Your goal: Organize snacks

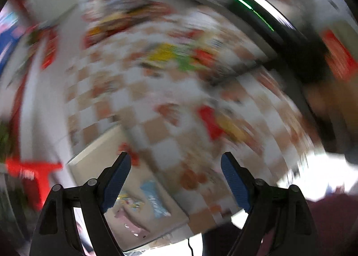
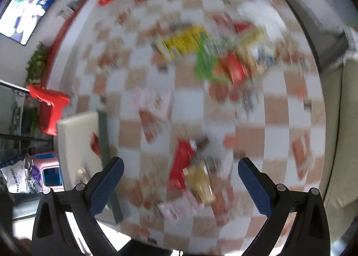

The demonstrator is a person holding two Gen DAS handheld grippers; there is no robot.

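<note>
Both my left claw (image 1: 175,166) and right claw (image 2: 180,172) are spread, empty. Blur risks misjudging the red packet (image 2: 181,164), seemingly lower centre, on the table (image 2: 250,137).

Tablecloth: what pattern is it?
Tan and white checks on the tablecloth, clearest in the right wrist view.

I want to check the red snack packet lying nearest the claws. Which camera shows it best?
The right wrist view: the red snack packet lies between the open, empty fingers of the right claw, large though blurred. In the left wrist view the same packet is smaller, more smeared, and farther ahead of the left claw.
</note>
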